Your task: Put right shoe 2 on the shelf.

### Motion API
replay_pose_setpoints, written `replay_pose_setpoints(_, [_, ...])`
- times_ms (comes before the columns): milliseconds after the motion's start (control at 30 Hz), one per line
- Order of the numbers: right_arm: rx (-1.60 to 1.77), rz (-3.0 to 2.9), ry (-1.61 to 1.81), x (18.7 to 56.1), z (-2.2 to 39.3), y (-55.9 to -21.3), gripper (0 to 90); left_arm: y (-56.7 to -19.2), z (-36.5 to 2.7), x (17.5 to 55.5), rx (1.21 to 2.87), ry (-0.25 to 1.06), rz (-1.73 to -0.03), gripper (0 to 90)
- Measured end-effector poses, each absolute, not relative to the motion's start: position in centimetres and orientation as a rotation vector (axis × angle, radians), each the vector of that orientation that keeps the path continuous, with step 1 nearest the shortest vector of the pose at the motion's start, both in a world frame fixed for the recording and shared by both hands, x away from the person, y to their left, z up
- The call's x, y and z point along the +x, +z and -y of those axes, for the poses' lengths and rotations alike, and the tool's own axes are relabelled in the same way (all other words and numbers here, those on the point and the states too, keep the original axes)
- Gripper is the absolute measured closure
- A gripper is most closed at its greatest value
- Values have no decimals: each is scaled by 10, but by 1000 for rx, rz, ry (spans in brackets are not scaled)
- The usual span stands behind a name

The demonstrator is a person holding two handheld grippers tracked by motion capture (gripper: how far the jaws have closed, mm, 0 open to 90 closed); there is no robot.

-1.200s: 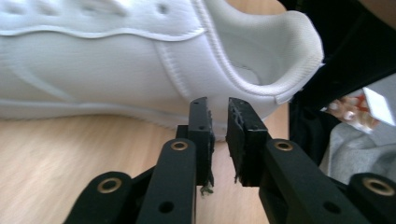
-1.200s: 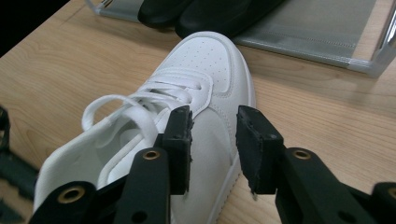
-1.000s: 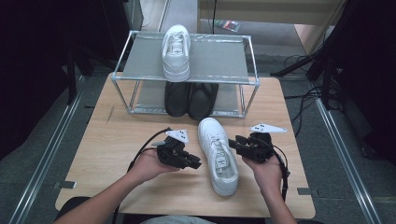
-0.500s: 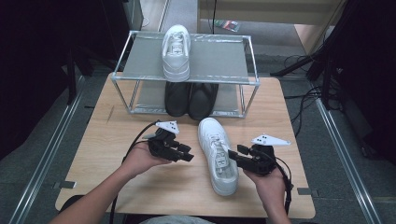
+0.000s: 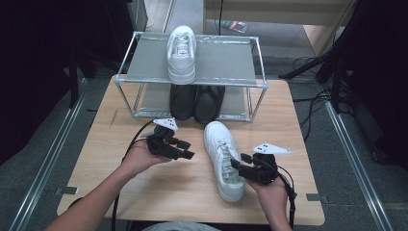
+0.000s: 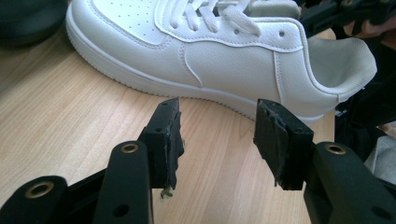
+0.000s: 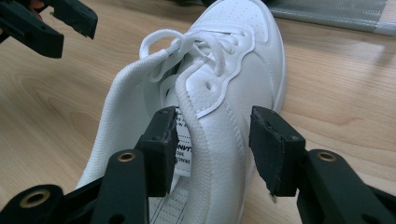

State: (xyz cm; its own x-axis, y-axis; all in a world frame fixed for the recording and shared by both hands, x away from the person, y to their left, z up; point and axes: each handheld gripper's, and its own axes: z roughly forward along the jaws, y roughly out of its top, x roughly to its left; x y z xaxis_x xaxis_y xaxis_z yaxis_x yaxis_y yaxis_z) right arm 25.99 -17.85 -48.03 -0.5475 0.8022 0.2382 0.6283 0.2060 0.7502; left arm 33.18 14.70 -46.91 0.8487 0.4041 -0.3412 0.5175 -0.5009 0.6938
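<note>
A white sneaker (image 5: 222, 159) lies on the wooden table (image 5: 106, 159), toe toward the rack. My left gripper (image 5: 188, 151) hovers just left of it; in the left gripper view its jaws (image 6: 217, 112) are open over bare wood, having just been opening, with the sneaker's side (image 6: 224, 60) ahead of them. My right gripper (image 5: 236, 166) is at the heel. In the right gripper view its jaws (image 7: 212, 116) straddle the sneaker's collar wall (image 7: 210, 140), one inside and one outside; they have just been opening and no pad presses on it.
A metal shoe rack (image 5: 257, 84) stands at the table's far side. A second white sneaker (image 5: 181, 53) sits on its top shelf and a pair of black shoes (image 5: 196, 101) on the lower one. Cables trail from both grippers toward the near edge.
The left gripper has drawn away to the left of the sneaker and its jaws have spread. The right gripper has slid toward the near edge, along the sneaker's heel.
</note>
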Motion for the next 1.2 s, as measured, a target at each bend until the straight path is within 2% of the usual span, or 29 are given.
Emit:
replay_pose_setpoints(167, [1374, -2233, 1220, 263, 173, -487, 543, -468, -149, 333, 2159, -153, -672, 504])
replay_pose_setpoints(533, [1362, -2205, 1211, 274, 163, -493, 502, -468, -153, 333, 2158, -135, -685, 496])
replay_pose_setpoints(767, [1397, -2185, 1225, 284, 161, -501, 526, -467, -156, 330, 2151, -120, -692, 496])
replay_pose_setpoints(867, [1418, -2175, 1254, 286, 164, -502, 570, -467, -159, 330, 2145, -109, -699, 497])
replay_pose_setpoints(967, [1450, -2148, 1255, 287, 168, -503, 709, -466, -162, 331, 2142, -100, -710, 497])
replay_pose_setpoints(1000, [1450, -2148, 1255, 287, 168, -503, 709, -466, -163, 331, 2140, -103, -711, 497])
replay_pose_setpoints(1100, [1430, -2153, 1236, 289, 170, -501, 809, -466, -166, 332, 2128, -94, -718, 497])
replay_pose_setpoints(1200, [1429, -2164, 1242, 290, 173, -500, 822, -465, -166, 332, 2125, -97, -718, 495])
